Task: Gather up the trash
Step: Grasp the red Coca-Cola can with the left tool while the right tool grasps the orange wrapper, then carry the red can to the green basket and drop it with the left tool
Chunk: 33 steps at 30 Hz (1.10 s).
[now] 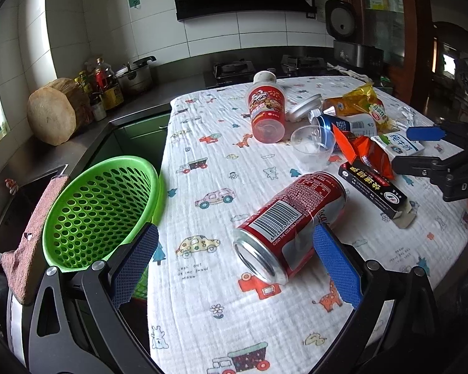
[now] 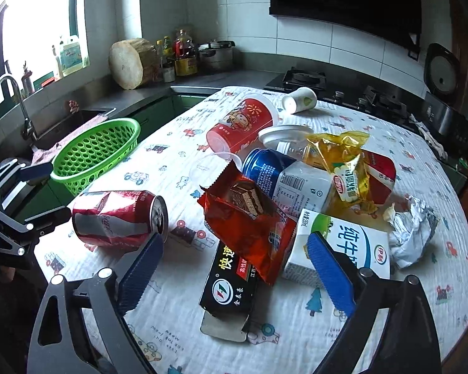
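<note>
A dented red cola can (image 1: pixel 288 222) lies on its side on the patterned tablecloth (image 1: pixel 221 308); it also shows in the right wrist view (image 2: pixel 118 216). My left gripper (image 1: pixel 235 243) is open, its right pad close beside the can. A green perforated basket (image 1: pixel 101 210) sits at the table's left edge; it also shows in the right wrist view (image 2: pixel 95 151). My right gripper (image 2: pixel 234 249) is open above a black box (image 2: pixel 231 280) and a red wrapper (image 2: pixel 249 215), with a milk carton (image 2: pixel 343 249) by its right finger.
More trash lies beyond: a red cup (image 2: pixel 243 126), a blue can (image 2: pixel 265 165), a yellow packet (image 2: pixel 343 162), crumpled foil (image 2: pixel 411 230), a white paper cup (image 2: pixel 299 99), a clear cup (image 1: pixel 312 146). A sink (image 2: pixel 65 124) and a stove (image 2: pixel 302 79) border the table.
</note>
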Motion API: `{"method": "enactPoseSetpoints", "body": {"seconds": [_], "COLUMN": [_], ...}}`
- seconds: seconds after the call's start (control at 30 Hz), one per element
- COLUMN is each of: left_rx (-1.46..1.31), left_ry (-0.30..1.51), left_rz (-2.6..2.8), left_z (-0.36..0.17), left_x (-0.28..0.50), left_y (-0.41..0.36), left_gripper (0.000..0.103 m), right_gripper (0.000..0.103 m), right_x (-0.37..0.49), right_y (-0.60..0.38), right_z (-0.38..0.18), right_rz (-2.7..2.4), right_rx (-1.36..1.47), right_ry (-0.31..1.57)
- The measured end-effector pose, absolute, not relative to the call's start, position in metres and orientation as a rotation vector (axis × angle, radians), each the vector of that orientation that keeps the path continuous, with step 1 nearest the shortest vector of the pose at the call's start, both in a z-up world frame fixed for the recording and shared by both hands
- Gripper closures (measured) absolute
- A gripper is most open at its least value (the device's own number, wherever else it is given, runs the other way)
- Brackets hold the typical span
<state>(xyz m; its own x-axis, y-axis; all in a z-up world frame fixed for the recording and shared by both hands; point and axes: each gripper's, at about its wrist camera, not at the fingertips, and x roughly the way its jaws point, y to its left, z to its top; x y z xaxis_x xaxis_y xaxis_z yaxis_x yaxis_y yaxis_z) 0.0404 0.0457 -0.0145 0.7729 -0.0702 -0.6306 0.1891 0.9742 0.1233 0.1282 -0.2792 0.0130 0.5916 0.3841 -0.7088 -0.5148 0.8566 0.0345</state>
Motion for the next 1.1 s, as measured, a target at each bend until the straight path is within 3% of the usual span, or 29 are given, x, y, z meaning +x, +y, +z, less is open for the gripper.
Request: {"method": "enactPoseSetpoints", "body": {"seconds": [0.47, 0.83, 1.1], "left_rx": [0.326, 0.453, 0.504], "left_ry": [0.688, 0.776, 0.832], "left_rz": [-0.317, -0.446, -0.518], "left_z": [-0.022, -0.045, -0.053], "left_x": [0.062, 0.091, 0.103], "left_y": [0.015, -0.01, -0.015], "left_gripper": [0.005, 0.005, 0.005], "right_gripper": [0.025, 0.048, 0.057], "right_x": [0.163, 0.174, 0.174], "right_y": [-0.248, -0.248, -0.26], "right_z": [-0.022, -0.028, -0.014], "right_rz": [0.504, 0.46, 0.483], "right_rx": [-0.367, -0.392, -0.297], "right_ry": [0.818, 0.815, 0.836]}}
